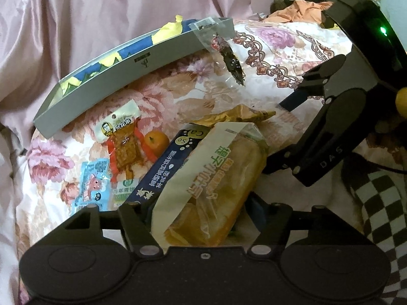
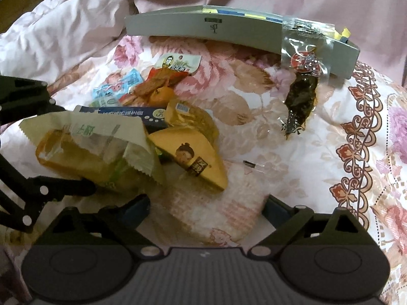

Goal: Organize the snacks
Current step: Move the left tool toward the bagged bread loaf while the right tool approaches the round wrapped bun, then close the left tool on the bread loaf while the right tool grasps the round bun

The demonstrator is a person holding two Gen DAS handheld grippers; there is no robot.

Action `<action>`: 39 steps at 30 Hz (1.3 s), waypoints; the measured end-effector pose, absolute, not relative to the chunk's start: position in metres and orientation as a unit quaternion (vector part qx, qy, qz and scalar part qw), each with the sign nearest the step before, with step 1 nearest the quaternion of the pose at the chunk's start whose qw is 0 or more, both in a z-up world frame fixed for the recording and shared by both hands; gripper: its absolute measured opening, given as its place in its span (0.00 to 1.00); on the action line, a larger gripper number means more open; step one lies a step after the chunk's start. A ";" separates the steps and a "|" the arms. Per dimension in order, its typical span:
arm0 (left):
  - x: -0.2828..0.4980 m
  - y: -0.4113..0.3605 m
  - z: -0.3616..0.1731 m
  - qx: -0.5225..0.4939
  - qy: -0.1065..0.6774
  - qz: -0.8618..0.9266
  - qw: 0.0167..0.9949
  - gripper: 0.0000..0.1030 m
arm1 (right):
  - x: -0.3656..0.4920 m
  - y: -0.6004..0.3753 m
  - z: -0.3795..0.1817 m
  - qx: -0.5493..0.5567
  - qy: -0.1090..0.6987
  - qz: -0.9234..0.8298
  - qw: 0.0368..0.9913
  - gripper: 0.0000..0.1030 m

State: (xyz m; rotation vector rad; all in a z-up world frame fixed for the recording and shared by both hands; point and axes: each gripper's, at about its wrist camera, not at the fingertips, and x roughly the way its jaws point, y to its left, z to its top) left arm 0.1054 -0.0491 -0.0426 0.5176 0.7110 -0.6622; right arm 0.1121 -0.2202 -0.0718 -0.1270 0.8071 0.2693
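The left gripper (image 1: 201, 218) is clamping the bread packet (image 1: 216, 185) between its fingers, above the snack pile on the bed (image 2: 318, 152). The right gripper (image 2: 207, 207) is hovering open, just beside the yellow wedge packet (image 2: 193, 160).

1. the right gripper (image 2: 207, 209) hangs over the floral bedspread (image 2: 318, 152) with its jaws spread wide and nothing between them.
2. the left gripper (image 2: 76, 185) reaches in from the left edge at a bread packet (image 2: 94, 150).
3. beside the packet lies an orange wedge-shaped pack (image 2: 193, 160).
4. a clear pouch of dark snack (image 2: 301, 94) leans against the grey box (image 2: 229, 33).
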 end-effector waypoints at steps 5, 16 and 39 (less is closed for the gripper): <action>0.106 -0.052 -0.045 0.242 0.341 -0.317 0.851 0.71 | 0.111 -0.219 -0.072 -0.061 0.387 0.129 0.911 0.92; 0.109 -0.054 -0.052 0.247 0.353 -0.314 0.846 0.63 | 0.114 -0.219 -0.074 -0.058 0.380 0.126 0.914 0.93; 0.108 -0.042 -0.042 0.109 0.379 -0.286 0.873 0.51 | 0.093 -0.189 -0.072 -0.245 0.297 0.099 0.918 0.75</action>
